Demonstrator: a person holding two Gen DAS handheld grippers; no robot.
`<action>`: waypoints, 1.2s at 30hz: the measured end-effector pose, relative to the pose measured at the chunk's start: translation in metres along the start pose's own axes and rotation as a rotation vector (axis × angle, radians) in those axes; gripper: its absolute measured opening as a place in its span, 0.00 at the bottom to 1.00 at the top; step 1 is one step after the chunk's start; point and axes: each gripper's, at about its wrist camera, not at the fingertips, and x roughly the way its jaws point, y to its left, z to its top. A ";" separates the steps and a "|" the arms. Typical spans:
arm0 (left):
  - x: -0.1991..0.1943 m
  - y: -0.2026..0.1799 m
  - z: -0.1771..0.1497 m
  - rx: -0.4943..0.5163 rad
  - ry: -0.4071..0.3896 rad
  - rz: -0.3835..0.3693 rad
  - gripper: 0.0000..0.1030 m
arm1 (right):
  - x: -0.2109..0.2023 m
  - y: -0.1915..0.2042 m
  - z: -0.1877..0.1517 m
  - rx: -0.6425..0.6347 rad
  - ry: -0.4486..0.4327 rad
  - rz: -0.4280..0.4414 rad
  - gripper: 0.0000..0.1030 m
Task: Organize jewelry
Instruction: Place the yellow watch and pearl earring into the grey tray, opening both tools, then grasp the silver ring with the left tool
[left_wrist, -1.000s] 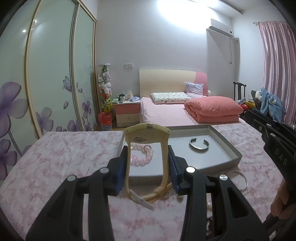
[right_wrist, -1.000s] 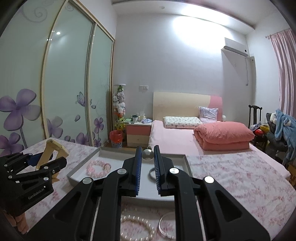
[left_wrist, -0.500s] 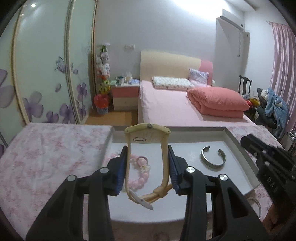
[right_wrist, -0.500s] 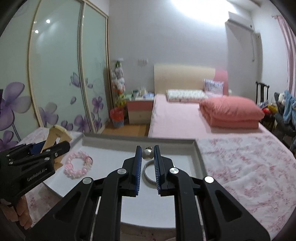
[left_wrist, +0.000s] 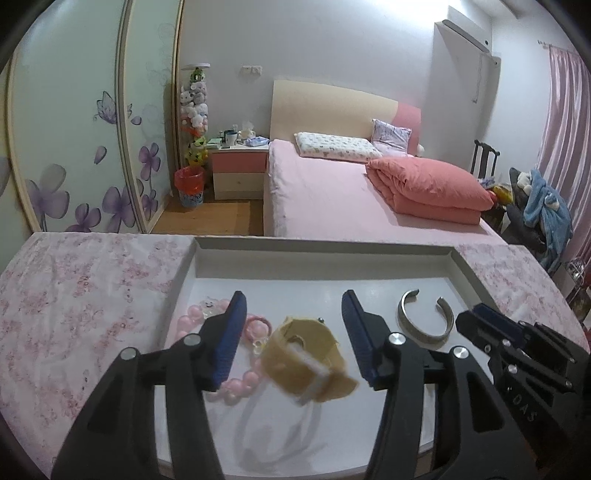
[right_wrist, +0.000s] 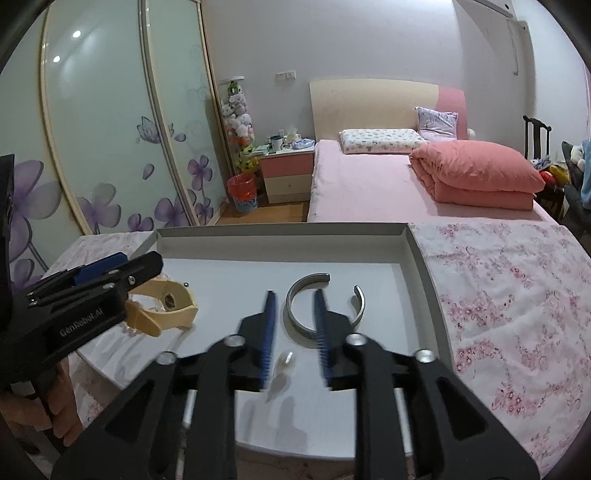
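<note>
The worktop under its pink flowered cloth (right_wrist: 509, 302) carries a shallow white rectangular tray (right_wrist: 424, 266) with a raised grey rim, and the step in hand looks like the drop-off: both pairs of tongs hang over the tray floor and are letting go of what they brought. The left tongs (left_wrist: 291, 332) have their jaws opening, and the cream-yellow plastic-strapped wristwatch (left_wrist: 306, 358) sits blurred between them, no pad pressing it, apparently falling or just landed beside the pink beaded bracelet (left_wrist: 236, 384), which lies partly under the left finger. The right tongs (right_wrist: 293, 332) also have their jaws opening; a small pale, glassy bauble (right_wrist: 284, 360), too blurred to name, lies loose between them on the tray, just short of the open silver metal cuff bangle (right_wrist: 295, 317). By my reading, the next move calls for both tongs to finish spreading, lift straight up clear of the pieces, then go back for jewelry that is not in view here. Room is fair: the tray's middle and far half are bare, while its rim stands close on the right of the bangle and on the left of the bracelet. The two tongs sit near each other, so the risk lies in their clashing, or a finger dragging the beads on withdrawal.
</note>
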 end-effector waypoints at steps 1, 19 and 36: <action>-0.003 0.003 0.001 -0.006 -0.004 0.002 0.51 | -0.001 0.000 0.002 0.001 -0.004 -0.001 0.32; -0.088 0.041 -0.059 0.007 0.041 0.000 0.51 | -0.073 -0.009 -0.016 -0.024 -0.054 -0.021 0.33; -0.063 0.001 -0.111 0.143 0.261 -0.070 0.47 | -0.089 -0.029 -0.042 0.005 -0.018 -0.027 0.33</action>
